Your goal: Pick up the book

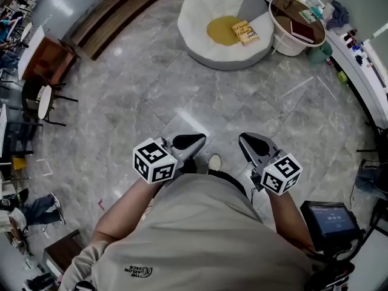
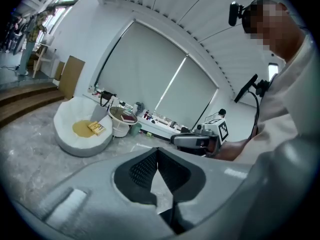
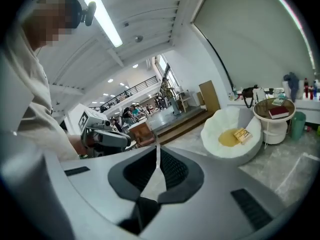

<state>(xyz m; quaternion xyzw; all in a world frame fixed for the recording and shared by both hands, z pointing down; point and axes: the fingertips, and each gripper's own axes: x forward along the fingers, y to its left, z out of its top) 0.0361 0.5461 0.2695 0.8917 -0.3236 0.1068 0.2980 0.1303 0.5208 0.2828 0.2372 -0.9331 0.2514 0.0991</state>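
Observation:
A yellow book (image 1: 245,32) lies on the mustard cushion of a white round lounge chair (image 1: 200,47) far across the floor; it also shows in the left gripper view as the yellow book (image 2: 96,128) and in the right gripper view as the yellow book (image 3: 242,134). A dark red book (image 1: 302,31) rests on a round side table (image 1: 285,44) next to the chair. My left gripper (image 1: 197,139) and right gripper (image 1: 245,139) are held close to my body, far from both books. The left gripper (image 2: 158,151) and the right gripper (image 3: 157,149) are each shut with nothing in them.
Grey marble floor stretches between me and the chair. A long white counter (image 1: 364,65) with bottles runs along the right wall. A wooden step (image 1: 115,17) crosses the far left. A screen on a stand (image 1: 330,218) is at my right; chairs and tables (image 1: 42,96) stand left.

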